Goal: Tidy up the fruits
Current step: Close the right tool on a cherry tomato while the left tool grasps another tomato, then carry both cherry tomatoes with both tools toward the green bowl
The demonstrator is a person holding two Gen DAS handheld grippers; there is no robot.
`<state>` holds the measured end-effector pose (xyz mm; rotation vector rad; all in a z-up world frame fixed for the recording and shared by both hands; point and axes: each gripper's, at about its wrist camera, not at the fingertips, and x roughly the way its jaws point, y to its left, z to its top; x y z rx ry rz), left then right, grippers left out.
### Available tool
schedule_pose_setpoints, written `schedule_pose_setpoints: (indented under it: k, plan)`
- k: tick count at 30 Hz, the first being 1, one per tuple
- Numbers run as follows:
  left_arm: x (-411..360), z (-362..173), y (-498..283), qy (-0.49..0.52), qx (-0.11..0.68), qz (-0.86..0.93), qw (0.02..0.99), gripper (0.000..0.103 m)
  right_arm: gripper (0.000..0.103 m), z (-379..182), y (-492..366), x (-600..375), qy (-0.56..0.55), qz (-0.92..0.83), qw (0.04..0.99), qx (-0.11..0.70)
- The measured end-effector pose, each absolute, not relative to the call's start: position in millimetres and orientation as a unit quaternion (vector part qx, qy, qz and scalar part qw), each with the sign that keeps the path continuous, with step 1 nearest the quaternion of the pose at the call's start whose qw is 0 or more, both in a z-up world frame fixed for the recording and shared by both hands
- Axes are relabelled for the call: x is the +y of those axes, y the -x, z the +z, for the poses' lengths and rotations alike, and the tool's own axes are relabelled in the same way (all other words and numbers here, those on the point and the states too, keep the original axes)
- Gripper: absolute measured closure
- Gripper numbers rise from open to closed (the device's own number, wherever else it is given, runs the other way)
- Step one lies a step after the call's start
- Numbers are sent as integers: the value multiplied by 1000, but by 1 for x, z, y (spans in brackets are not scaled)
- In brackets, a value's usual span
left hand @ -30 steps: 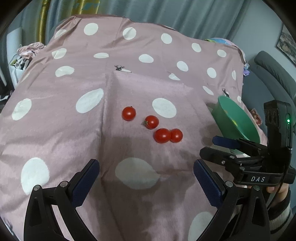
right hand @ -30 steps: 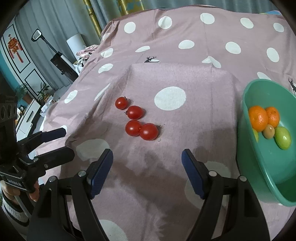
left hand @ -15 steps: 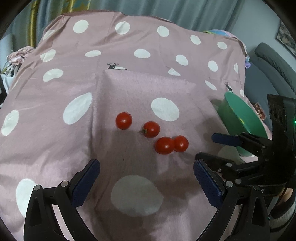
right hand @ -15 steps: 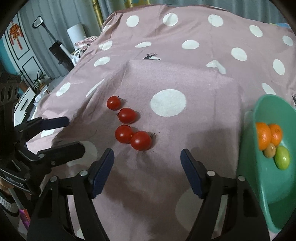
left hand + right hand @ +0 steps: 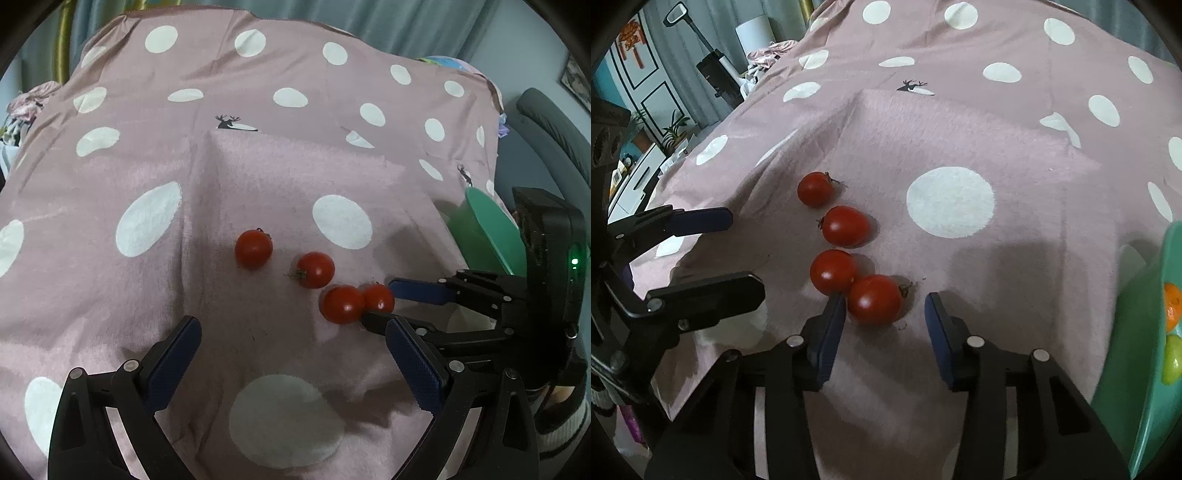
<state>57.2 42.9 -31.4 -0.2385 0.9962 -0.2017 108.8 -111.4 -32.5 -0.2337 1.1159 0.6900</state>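
1. Straddling the nearest tomato [image 5: 874, 298], the right tool [image 5: 884, 314] was seen with jaws spread wide, one finger pad [image 5: 827, 332] pressed close to the fruit's left side and the other pad standing off to its right; nothing was gripped yet.
2. This tomato was noted touching a second tomato [image 5: 833, 270]; two further tomatoes [image 5: 846, 225] [image 5: 815, 188] lay in a loose row beyond, all on the pink spotted cloth [image 5: 997, 122] over the desk.
3. The approach was judged to be aimed at the nearest fruit first, probably because it lay closest to the green bowl [image 5: 1126, 350] at the right.
4. Oranges [image 5: 1171, 302] and a green fruit [image 5: 1172, 358] were already held in that bowl, so it was taken as the collecting place.
5. The left tool [image 5: 291, 365] was recorded open and empty, held back short of the tomatoes, presumably to keep clear.
6. No readable writing or brand was made out in either view.
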Motion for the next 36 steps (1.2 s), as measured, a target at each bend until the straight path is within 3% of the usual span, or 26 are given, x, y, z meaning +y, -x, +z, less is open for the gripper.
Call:
schedule_pose_setpoints:
  k: [3,6,9,23,25,29,36]
  plan:
    - [42,-33,-61,116,479,-103,864,3,69,-34,-110,-108,114,329,783,515]
    - [40,-34,-65,118,482,-108,861,5,70,-35,-113,-108,110,333,782,515]
    - [36,-35,-70,120,485,-117,858,17,70,-33,-114,-116,95,327,786,515]
    - [0,-48,-88,94,510,-148,842,29,70,-20,-92,-159,36,312,801,510]
    - [-3,-50,-91,89,514,-148,840,37,70,-19,-92,-161,32,313,802,508]
    - [-10,-51,-94,76,511,-150,843,41,70,-18,-92,-164,23,313,804,506]
    - [-16,-51,-95,40,510,-138,848,68,70,-16,-89,-168,12,313,806,502]
